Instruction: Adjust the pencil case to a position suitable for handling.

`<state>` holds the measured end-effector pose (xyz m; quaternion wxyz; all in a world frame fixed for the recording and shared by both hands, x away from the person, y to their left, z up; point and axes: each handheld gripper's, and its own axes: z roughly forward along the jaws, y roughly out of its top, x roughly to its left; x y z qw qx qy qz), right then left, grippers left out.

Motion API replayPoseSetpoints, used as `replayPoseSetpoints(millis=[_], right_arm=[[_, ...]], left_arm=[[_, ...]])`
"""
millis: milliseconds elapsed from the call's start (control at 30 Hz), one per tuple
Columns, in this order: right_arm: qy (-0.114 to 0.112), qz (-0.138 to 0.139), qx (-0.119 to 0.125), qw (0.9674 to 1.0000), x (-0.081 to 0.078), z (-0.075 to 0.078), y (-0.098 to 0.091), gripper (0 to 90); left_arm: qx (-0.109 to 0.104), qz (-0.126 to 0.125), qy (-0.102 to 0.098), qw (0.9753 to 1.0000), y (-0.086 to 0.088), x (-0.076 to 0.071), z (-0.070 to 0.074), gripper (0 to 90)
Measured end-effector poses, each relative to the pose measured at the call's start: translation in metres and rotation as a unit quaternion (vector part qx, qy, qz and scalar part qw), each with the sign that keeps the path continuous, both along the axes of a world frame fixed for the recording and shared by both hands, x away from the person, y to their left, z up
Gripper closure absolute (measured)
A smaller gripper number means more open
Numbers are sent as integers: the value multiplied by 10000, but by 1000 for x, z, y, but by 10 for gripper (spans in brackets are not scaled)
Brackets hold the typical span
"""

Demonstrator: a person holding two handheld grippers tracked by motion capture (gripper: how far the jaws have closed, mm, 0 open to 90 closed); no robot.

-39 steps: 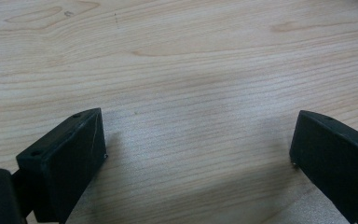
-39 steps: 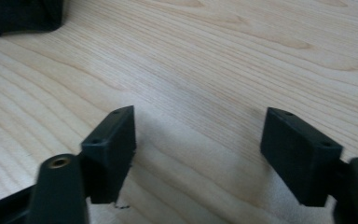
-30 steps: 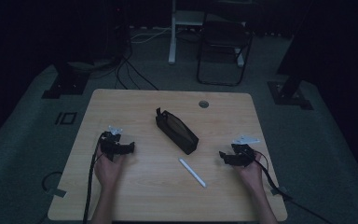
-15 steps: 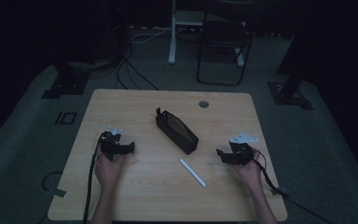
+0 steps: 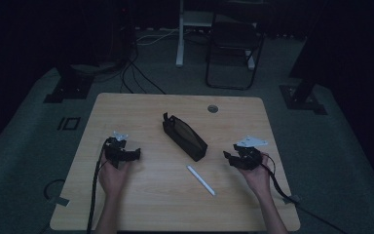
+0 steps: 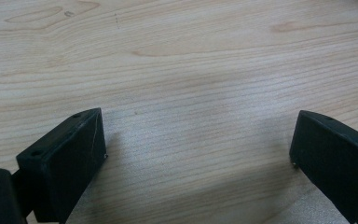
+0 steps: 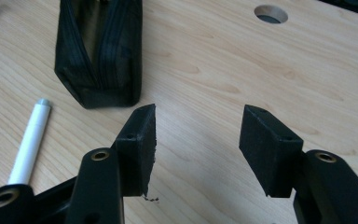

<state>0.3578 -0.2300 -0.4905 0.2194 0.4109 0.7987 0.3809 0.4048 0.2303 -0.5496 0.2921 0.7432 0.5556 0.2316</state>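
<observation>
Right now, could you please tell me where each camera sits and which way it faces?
High view: above the person's side, facing forward and down at the table; both forearms, left gripper and right gripper show.
Left gripper view: rides the left gripper, looking at bare wood between open jaws.
Right gripper view: rides the right gripper toward the black pouch and white pen, both shared with the high view.

Black tongs point(image 7: 196, 144) with blocky pads, brass-ringed screws

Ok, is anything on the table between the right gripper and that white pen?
Nothing visible. The right gripper is open and empty, and only bare table lies between it and the white pen. The black pouch sits farther back, off that line.
</observation>
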Motion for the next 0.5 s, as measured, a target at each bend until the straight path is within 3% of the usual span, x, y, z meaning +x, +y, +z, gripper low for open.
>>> replayPoseSetpoints(millis=[500], right_arm=[[-79, 77, 41, 9999, 7, 6, 24, 464]], left_arm=[[-1, 1, -1, 10000, 0, 0, 0, 37]])
